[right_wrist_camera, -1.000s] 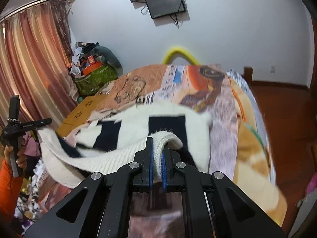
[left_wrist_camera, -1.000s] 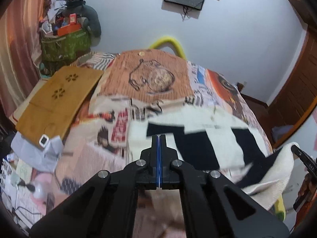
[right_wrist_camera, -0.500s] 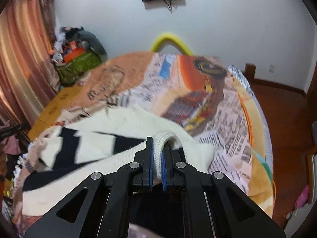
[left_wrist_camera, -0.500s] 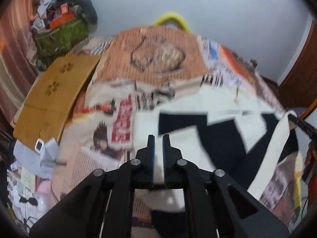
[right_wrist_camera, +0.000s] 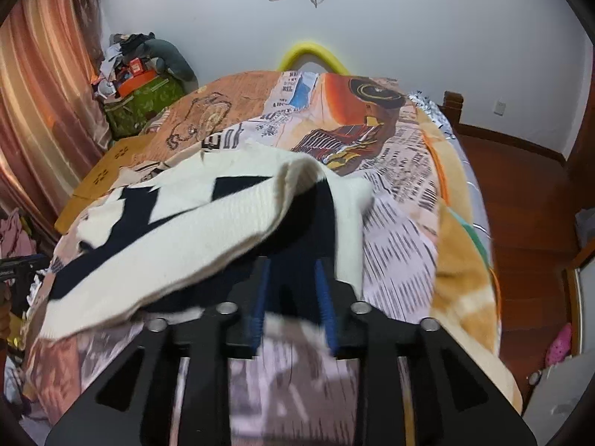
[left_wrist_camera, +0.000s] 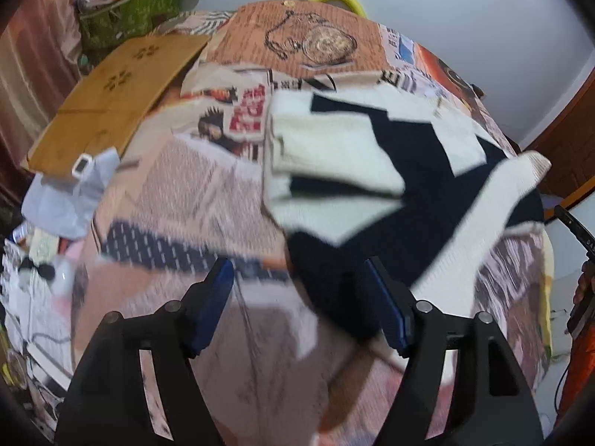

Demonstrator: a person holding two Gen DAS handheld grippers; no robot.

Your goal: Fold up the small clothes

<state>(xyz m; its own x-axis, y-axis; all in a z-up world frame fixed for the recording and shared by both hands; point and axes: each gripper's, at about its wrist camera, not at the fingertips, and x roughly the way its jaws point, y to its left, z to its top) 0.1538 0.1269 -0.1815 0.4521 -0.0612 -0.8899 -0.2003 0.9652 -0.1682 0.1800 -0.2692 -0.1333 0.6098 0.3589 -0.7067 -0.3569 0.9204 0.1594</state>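
Observation:
A cream and navy knitted sweater (left_wrist_camera: pixel 372 171) lies on the printed bedspread (left_wrist_camera: pixel 193 193), partly folded, one cream band running diagonally toward the near right. My left gripper (left_wrist_camera: pixel 297 271) is wide open and empty just in front of the sweater's near navy edge. In the right wrist view the sweater (right_wrist_camera: pixel 193 223) drapes in a raised fold right before my right gripper (right_wrist_camera: pixel 292 271). Its jaws stand apart with the sweater's dark underside between them, not clamped.
A wooden board (left_wrist_camera: pixel 111 89) lies at the bed's left edge, with a grey cloth (left_wrist_camera: pixel 70 193) and clutter below it. A green bag (right_wrist_camera: pixel 141 107) stands by the curtain. The bed's right edge drops to a wooden floor (right_wrist_camera: pixel 520 193).
Both grippers have opened: the left went from shut to wide open, the right released its pinch on the cream hem. The sweater has dropped onto the bed.

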